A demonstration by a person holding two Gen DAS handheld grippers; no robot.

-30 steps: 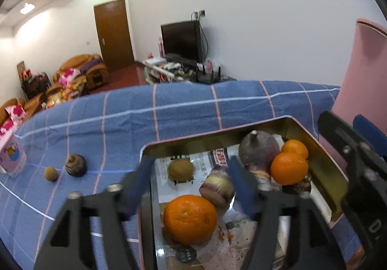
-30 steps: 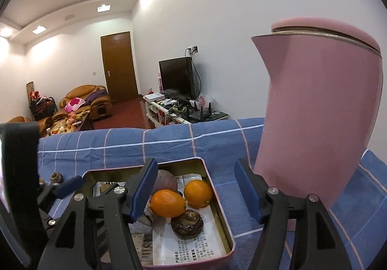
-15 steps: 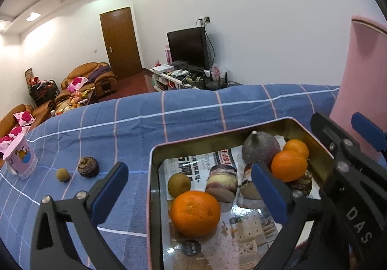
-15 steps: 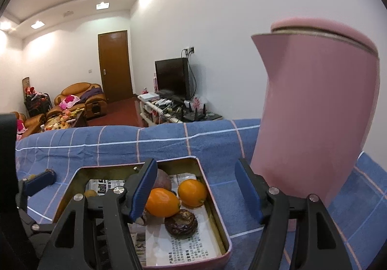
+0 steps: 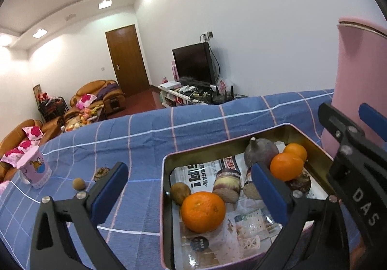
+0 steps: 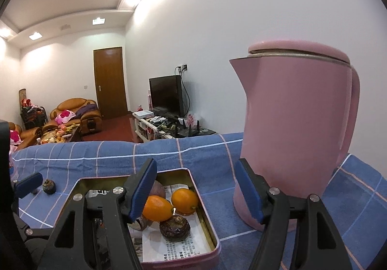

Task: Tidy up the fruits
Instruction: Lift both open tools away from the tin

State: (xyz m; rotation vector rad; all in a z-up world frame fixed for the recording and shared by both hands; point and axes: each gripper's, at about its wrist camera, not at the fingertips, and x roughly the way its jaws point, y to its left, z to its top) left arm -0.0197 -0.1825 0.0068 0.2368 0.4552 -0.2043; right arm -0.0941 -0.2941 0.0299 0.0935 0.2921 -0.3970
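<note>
A metal tin (image 5: pixel 167 161) lined with newspaper sits on the blue checked cloth. In it lie a big orange (image 5: pixel 202 212), a kiwi (image 5: pixel 179 192), two small oranges (image 5: pixel 285 165), a purple round fruit (image 5: pixel 260 155) and several dark brownish fruits. My left gripper (image 5: pixel 188 193) is open and empty above the tin's left edge. My right gripper (image 6: pixel 194 189) is open and empty over the tin's right side (image 6: pixel 205 209). A small brown fruit (image 5: pixel 78 183) and a dark fruit (image 6: pixel 49 186) lie loose on the cloth to the left of the tin.
A tall pink kettle (image 6: pixel 297 134) stands close to the right of the tin. A pink printed cup (image 5: pixel 33 168) stands at the far left of the table. The table's far edge runs behind the tin, with a living room beyond.
My left gripper has opened wide and pulled back and up from the tin, leaving the fruit in it. The right gripper has shifted slightly left and stays open.
</note>
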